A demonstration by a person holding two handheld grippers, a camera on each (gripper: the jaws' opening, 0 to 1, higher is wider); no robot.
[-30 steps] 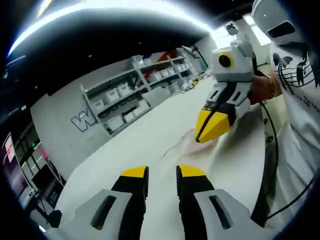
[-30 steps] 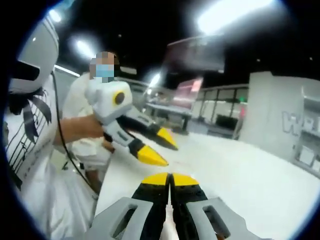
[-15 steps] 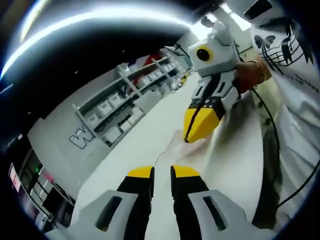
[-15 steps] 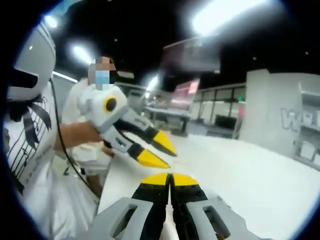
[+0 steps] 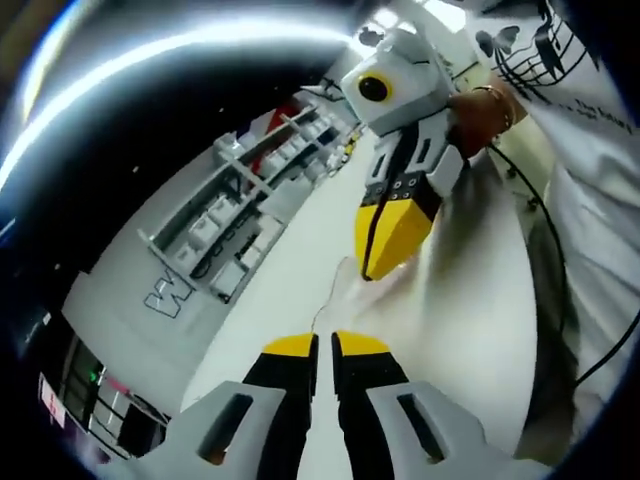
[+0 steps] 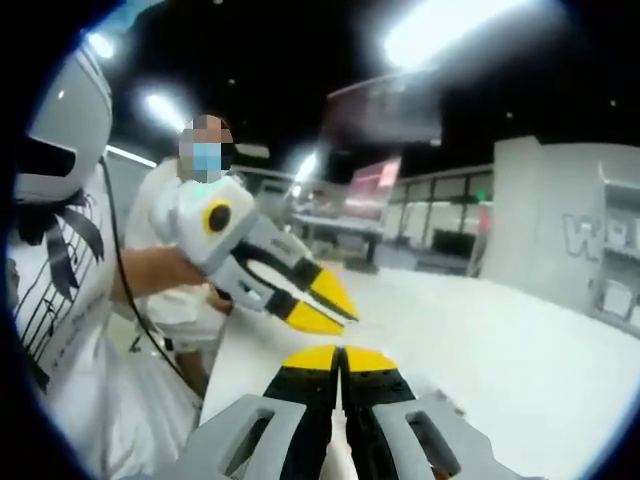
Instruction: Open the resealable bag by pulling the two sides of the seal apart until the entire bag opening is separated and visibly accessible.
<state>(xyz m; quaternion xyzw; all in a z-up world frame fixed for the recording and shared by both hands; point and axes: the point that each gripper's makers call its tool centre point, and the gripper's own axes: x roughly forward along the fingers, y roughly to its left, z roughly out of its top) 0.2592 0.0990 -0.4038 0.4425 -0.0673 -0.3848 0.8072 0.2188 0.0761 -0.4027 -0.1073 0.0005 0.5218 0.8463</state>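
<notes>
Two grippers are working over one bag. In the left gripper view the left gripper (image 5: 323, 345) is holding its jaws nearly together, a thin gap showing, tips at the clear resealable bag (image 5: 400, 300) edge. At one o'clock the right gripper (image 5: 385, 245) is pinching the bag's film, jaws closed. The bag is lying on a white tabletop (image 5: 470, 330). One shelving unit (image 5: 235, 215) with bins is standing at ten o'clock. In the right gripper view a person (image 6: 175, 290) is standing at nine o'clock.

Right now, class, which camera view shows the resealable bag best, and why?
The left gripper view: the clear bag shows as a crinkled sheet beneath the right gripper, whose jaws are shut on it. The right gripper view shows just a pale sliver between its own jaws.
</notes>
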